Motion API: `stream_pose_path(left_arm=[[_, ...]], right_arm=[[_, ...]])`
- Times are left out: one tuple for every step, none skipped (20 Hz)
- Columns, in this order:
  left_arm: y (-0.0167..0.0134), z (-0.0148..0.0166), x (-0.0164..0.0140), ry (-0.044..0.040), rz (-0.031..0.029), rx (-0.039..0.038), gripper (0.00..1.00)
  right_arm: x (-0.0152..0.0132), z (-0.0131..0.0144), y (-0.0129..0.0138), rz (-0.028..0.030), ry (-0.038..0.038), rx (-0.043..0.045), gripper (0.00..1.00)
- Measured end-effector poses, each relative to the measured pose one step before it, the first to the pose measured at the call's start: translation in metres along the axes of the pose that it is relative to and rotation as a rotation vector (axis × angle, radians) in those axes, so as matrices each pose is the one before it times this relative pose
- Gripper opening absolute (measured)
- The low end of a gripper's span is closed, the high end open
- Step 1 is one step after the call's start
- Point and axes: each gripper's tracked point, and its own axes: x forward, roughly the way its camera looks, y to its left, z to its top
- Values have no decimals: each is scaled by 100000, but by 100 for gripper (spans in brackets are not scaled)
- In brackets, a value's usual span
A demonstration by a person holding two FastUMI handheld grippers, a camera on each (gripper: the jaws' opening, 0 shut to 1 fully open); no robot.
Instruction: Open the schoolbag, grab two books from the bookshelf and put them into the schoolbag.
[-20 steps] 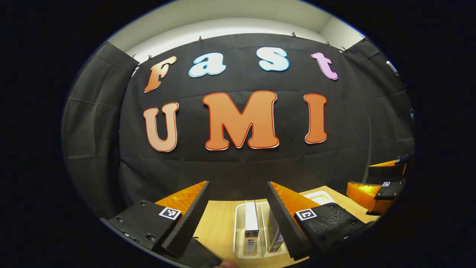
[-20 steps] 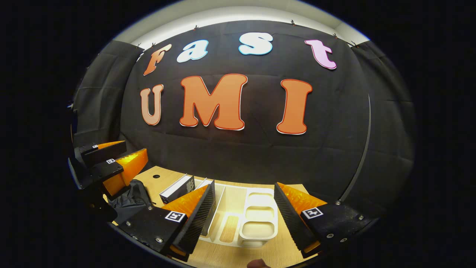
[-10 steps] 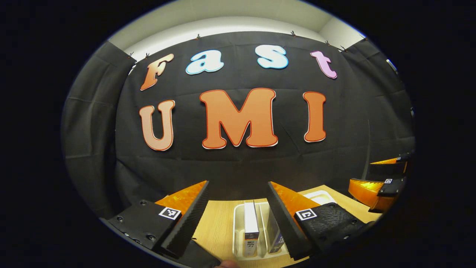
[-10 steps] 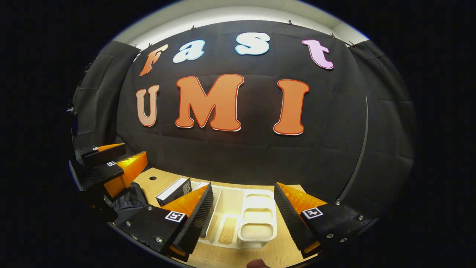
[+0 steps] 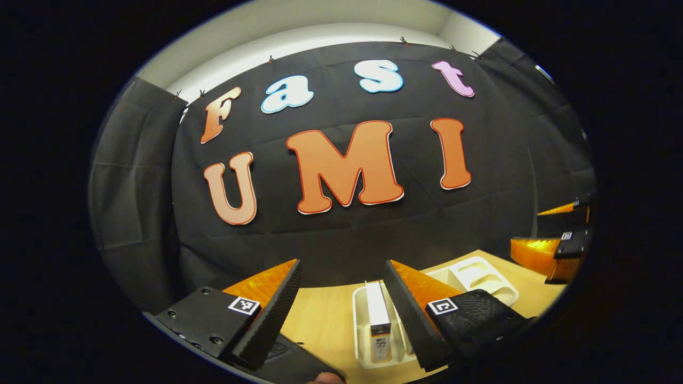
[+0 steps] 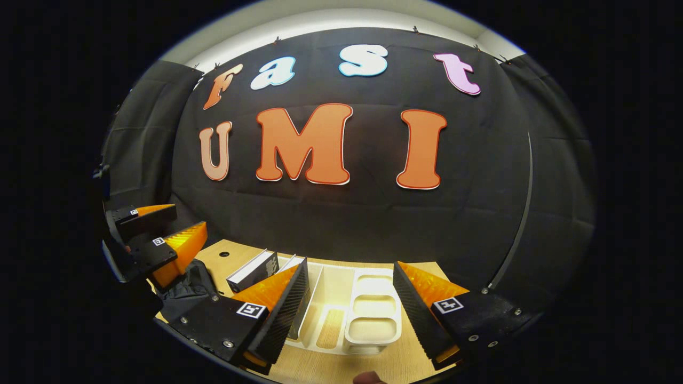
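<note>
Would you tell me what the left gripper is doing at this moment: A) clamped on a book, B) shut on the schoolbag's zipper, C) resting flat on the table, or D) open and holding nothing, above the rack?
D: the left gripper has its jaws spread wide with nothing between them, and the book stands in the white rack below, untouched.

Books [image 6: 251, 270] stand in the bookshelf [image 6: 341, 298], schoolbag [image 6: 187, 288] to its left.

Orange fingers [image 5: 267, 280]; black ridged pads [image 5: 269, 320]
</note>
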Motion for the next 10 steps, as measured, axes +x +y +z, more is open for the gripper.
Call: stream_pose_path(left_arm=[[644, -386, -142, 641, 769, 3718, 100], [560, -439, -294, 1061, 484, 3154, 98], [436, -611, -256, 1597, 290, 3026, 100], [542, -567, -251, 1916, 907, 3113, 98], [462, -697, -315, 2041, 698, 3500, 98], [497, -692, -275, 2243, 458, 3305, 98], [346, -763, -317, 1835, -472, 3270, 100], [300, -1028, -386, 3704, -215, 3094, 98], [271, -738, -534, 2218, -739, 2541, 98], [-7, -959, -382, 3374, -570, 3592, 98]], right_arm=[[130, -130, -49, 676, 577, 485, 98], [146, -112, -57, 463, 464, 287, 98], [295, -70, -169, 239, 89, 191, 98], [194, 1, -127, 82, 20, -159, 98], [198, -20, -89, 228, -138, -269, 98], [147, -77, -33, 385, 114, -479, 98], [219, -197, 112, 521, 540, -617, 98], [149, -113, 158, 683, 178, -701, 98], [113, -7, 33, 482, 15, -589, 98], [134, -67, 172, 776, 93, -368, 98]])
